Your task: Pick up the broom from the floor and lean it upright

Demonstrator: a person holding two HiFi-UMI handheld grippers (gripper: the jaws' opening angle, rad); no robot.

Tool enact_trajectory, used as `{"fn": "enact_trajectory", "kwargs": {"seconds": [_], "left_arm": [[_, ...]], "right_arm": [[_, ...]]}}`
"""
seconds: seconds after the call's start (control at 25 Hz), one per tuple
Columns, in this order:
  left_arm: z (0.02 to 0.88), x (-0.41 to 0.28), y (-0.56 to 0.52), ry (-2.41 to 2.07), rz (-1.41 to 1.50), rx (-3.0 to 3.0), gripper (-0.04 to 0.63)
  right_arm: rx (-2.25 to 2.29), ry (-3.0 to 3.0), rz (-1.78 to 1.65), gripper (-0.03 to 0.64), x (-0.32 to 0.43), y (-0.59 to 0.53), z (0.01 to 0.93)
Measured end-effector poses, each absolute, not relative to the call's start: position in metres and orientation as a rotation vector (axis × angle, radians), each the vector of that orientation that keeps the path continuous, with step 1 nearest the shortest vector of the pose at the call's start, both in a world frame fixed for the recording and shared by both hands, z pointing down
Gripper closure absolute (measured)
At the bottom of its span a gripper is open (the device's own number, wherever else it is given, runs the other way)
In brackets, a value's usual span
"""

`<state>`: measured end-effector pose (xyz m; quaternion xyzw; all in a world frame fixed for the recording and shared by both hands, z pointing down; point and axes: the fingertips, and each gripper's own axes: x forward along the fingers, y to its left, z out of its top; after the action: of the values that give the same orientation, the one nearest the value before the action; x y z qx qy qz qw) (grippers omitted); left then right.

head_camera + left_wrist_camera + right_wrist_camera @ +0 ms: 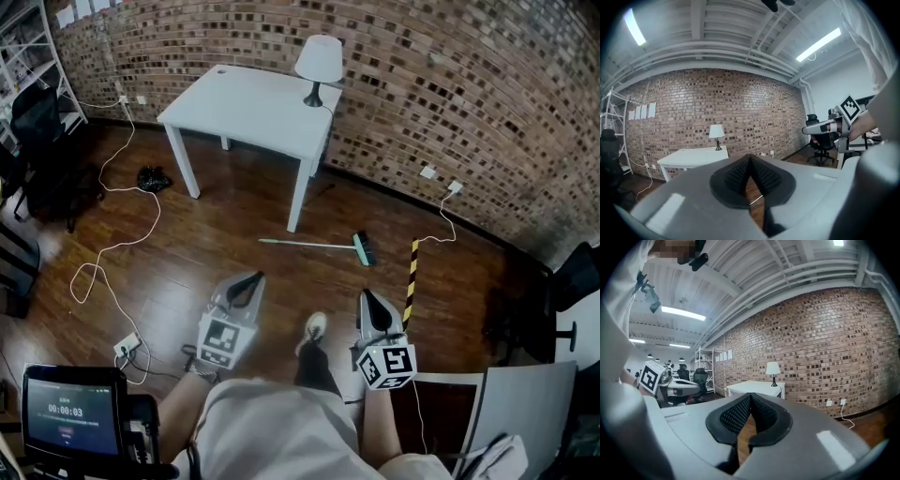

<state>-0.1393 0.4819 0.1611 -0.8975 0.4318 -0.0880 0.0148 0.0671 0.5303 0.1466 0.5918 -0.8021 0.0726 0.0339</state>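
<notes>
Approach stage: broom on the floor, both tools shut & empty.

The green-headed broom w/ thin pale handle (314, 245) lies flat on the dark wooden floor (234, 211), ahead of the person near the front leg of the white table (246, 108), well apart from both tools. The left hand-held gripper (253, 278) and right hand-held gripper (366, 294) have their pads together w/ nothing between. Best approach, probably: step closer, open one tool wide before reaching, then close across the handle near mid-length, not at the bristle end. The other can steady it higher up as it tilts upright. The brown brick wall (450, 84) looks a fair leaning spot. A pale sliver below the left pads may be the handle; too small to tell.
</notes>
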Motion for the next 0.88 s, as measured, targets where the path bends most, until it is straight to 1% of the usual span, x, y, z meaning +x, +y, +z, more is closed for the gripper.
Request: {"fn": "enact_trajectory", "kwargs": {"seconds": [0.24, 0.6, 0.76, 0.88], "left_arm": [[0.169, -0.119, 0.421, 1.416, -0.312, -2.757, 0.600], [0.161, -0.055, 0.314, 1.510, -0.327, -2.692, 0.600], [0.161, -0.033, 0.278, 1.552, -0.328, -2.665, 0.600], [0.161, -0.027, 0.264, 1.572, -0.331, -2.667, 0.600]], "right_arm": [[1.781, -2.512, 0.258, 0.603, 0.098, 0.458, 0.159], [1.669, -2.552, 0.231, 0.603, 0.165, 0.342, 0.150], [1.704, -2.537, 0.229, 0.603, 0.201, 0.300, 0.156], [1.693, -2.540, 0.219, 0.603, 0.211, 0.282, 0.154]]}}
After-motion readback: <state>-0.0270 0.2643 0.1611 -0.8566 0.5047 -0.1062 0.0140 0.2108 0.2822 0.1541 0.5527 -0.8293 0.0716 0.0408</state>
